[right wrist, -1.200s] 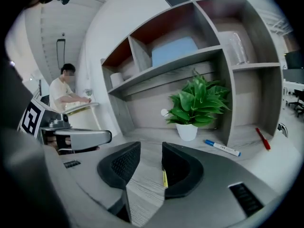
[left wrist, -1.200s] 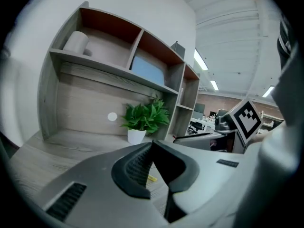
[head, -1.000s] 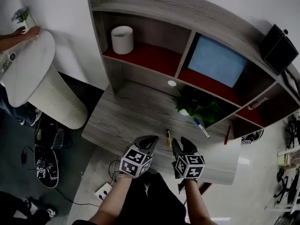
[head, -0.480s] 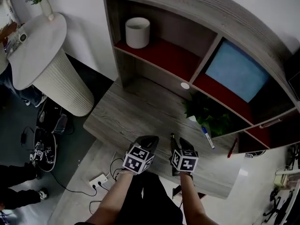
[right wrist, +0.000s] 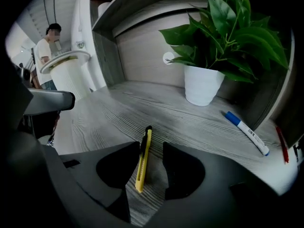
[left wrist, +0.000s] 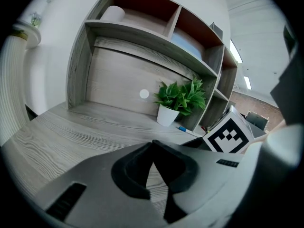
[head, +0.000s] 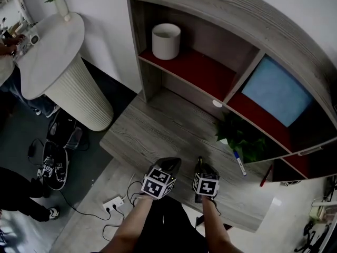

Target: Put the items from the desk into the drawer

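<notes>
- On the bench point(head: 152, 130), near its front edge, a yellow utility knife point(right wrist: 142, 160) lies flat between the jaws of the right tongs point(right wrist: 152, 148). The jaws stand apart, and neither pad presses on it.
- Beside them, the left tongs point(left wrist: 152, 144) hover with jaws together, holding nothing.
- We judge the step in hand to be picking up the knife. We would lower the tongs until both pads sit level with its thin body, centre it, then close squarely. A low, flat handle could slide or tip.
- Farther back stands a potted plant point(right wrist: 209, 80), with a blue-capped marker point(right wrist: 246, 132) and a red pen point(right wrist: 282, 145) near it.
- Our bench is grey wood grain, set under a shelf unit point(head: 221, 15) with red boards. A white cup point(head: 166, 41) stands on one. We see no drawer in any view.
- To the left is a round white table point(head: 52, 46), with a person point(right wrist: 47, 51) standing by it.
</notes>
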### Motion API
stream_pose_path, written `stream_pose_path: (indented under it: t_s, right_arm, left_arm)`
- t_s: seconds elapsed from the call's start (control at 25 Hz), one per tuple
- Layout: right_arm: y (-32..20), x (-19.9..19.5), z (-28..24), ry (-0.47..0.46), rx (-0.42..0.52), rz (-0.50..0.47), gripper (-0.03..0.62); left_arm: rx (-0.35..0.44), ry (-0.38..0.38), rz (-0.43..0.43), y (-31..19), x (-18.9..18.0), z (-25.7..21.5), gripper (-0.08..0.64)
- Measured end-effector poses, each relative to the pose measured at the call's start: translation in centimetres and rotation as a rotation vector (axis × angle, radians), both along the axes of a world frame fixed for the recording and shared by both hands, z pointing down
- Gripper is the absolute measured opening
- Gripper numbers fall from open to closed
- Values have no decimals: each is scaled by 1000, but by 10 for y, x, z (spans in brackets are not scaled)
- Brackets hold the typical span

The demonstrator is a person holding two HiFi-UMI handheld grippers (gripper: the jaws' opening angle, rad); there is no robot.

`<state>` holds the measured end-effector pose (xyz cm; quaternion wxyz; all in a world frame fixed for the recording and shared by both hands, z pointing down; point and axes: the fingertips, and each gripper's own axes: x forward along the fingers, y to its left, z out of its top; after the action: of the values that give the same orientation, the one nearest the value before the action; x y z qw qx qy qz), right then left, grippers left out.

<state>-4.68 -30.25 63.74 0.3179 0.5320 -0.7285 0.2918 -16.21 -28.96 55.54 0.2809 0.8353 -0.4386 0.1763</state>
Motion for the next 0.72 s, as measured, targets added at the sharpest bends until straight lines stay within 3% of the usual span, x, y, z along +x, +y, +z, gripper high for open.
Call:
stream_pose_path:
  t_s: [0.28, 0.44, 0.72]
  right_arm:
    - [1, -2, 0, 33, -14, -6, 136]
    - [1, -12, 1, 47, -20, -31, 51]
    - [1, -11, -1, 10, 11, 0, 41]
  left_arm:
    - [-2, 2, -8, 0, -5, 2, 26]
    - [-10, -1, -13, 3, -8, 5, 26]
    - [-9, -8, -4, 12, -9, 3, 26]
